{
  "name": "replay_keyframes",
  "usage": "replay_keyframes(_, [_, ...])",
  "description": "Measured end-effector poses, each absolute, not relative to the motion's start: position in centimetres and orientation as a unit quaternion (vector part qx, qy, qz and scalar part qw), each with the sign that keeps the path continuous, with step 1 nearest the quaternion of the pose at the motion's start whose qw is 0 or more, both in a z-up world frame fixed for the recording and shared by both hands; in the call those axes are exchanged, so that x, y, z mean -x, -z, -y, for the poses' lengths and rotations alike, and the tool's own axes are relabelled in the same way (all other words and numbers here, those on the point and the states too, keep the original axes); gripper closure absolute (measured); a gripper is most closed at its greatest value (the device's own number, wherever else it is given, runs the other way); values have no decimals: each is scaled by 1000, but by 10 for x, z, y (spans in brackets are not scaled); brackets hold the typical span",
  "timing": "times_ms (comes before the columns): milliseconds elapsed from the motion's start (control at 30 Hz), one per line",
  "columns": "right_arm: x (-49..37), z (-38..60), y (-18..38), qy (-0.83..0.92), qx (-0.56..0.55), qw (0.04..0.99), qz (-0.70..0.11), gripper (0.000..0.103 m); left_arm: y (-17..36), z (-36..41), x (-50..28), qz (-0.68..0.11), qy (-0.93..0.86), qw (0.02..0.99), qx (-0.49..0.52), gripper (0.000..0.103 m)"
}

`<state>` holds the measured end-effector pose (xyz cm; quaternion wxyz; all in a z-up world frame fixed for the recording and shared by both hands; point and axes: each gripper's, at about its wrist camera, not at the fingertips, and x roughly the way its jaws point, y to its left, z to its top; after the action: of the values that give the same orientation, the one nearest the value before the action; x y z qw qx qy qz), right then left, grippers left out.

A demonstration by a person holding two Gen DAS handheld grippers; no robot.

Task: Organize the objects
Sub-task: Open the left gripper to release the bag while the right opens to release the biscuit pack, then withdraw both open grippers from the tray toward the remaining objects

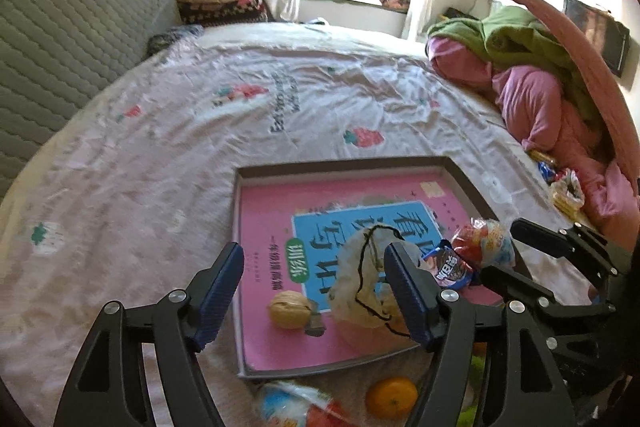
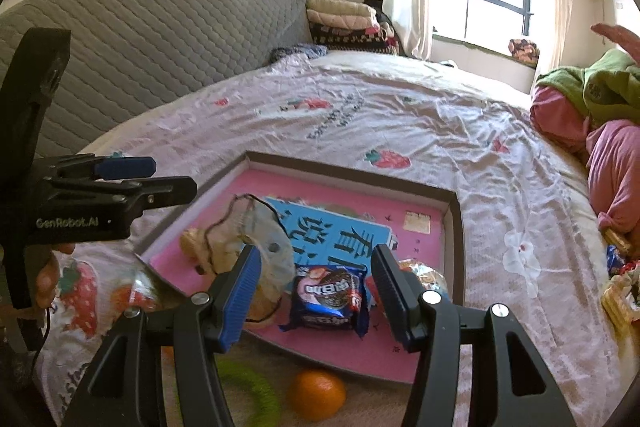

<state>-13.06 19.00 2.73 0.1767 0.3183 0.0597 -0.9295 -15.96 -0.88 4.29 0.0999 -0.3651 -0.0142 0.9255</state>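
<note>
Both jaws gape empty above the cookie packet (image 2: 329, 303), which lies flat, long axis crosswise, in the tray (image 2: 454, 227).

Black tool (image 1: 314, 293); blue pads (image 2: 245, 297)

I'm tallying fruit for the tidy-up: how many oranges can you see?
1. The round orange lies on the bedsheet just outside the near edge of the shallow grey tray, not in it. Others may be hidden behind the grippers.

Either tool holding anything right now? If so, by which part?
Nothing is held. The left tool is open above the tray; the right tool is open too, with the cookie packet lying on the tray beyond its pads, not gripped.
</note>
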Motion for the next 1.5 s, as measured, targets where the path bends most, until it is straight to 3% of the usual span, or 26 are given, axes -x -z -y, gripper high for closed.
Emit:
replay_keyframes(467, [78,-170,-42,934,-285,206,-66,44,-56,23,115,24,-932,85,351,29])
replay_keyframes(1500, [36,-145,10,904,-348,229,-94,44,15,21,101,29,-895,68,440,29])
